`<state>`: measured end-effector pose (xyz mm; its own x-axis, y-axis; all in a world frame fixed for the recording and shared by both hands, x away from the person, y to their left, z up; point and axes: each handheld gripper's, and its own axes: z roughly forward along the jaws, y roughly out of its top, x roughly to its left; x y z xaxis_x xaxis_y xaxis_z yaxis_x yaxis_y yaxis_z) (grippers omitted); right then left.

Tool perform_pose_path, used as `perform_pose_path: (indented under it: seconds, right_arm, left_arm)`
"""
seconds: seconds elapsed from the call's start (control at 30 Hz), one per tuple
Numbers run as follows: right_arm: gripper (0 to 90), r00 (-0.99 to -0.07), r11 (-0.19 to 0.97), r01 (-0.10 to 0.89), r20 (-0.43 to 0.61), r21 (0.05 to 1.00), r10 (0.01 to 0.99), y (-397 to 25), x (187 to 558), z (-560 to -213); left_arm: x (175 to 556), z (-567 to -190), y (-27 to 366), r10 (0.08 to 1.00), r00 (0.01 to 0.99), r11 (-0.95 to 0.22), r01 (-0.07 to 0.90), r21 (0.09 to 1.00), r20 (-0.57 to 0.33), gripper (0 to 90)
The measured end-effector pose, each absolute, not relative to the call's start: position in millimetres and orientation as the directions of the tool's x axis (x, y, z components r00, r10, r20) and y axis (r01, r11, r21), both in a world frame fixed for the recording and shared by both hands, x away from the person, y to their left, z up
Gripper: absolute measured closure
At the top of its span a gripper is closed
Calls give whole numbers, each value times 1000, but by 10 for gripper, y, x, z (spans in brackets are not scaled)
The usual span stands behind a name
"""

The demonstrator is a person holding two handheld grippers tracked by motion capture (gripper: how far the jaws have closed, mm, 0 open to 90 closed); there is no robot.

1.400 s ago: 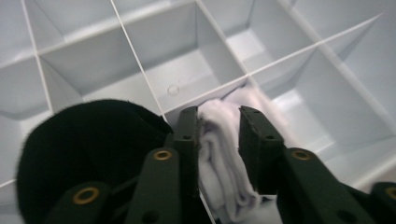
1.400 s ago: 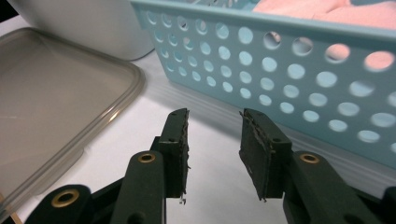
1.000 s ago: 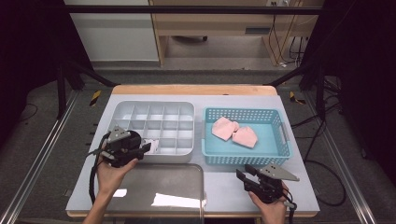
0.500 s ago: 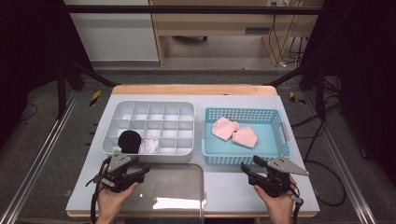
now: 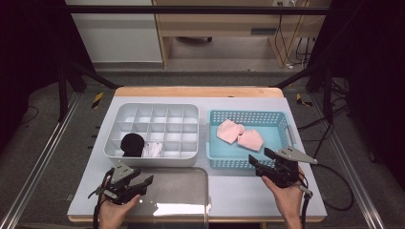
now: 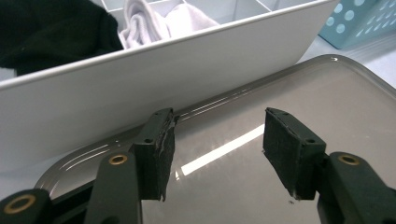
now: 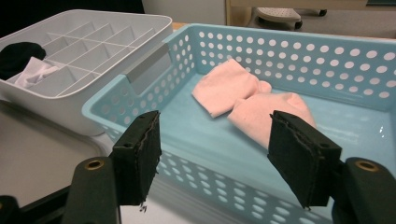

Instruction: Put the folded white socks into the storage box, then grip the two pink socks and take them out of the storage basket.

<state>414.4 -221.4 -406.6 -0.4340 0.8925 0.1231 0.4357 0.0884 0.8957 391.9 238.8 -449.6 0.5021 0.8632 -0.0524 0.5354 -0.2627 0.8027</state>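
Just beyond right claw (image 7: 215,158), jaws apart: pink socks (image 7: 252,100) in blue basket (image 7: 140,100).

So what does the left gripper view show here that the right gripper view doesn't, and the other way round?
The left gripper view alone looks across the clear lid lying flat on the table, with the left gripper open above it and the white organizer's near wall close behind. The right gripper view alone looks into the blue basket, where two folded pink cloths lie side by side, framed by the open right gripper. Both views take in the organizer with its black cloth and white cloth in neighbouring front compartments.
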Motion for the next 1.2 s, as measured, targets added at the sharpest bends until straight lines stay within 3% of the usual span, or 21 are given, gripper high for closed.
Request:
perform_pose_path:
  seconds: [0.57, 0.93, 1.2]
  right_arm:
    - [331, -359, 68, 431, 102, 900, 928, -2171, 4466, -3870]
    - [336, -330, 52, 419, 99, 907, 939, -2169, 4812, -3734]
    - [343, -302, 54, 451, 96, 891, 948, -2131, 5113, -3818]
  left_arm:
    - [3938, -4563, 2453, 874, 486, -283, 534, 797, -16, 417]
    - [3958, -4545, 2539, 873, 478, -212, 553, 805, -98, 429]
    - [3971, -4560, 2557, 876, 472, -210, 559, 802, -100, 436]
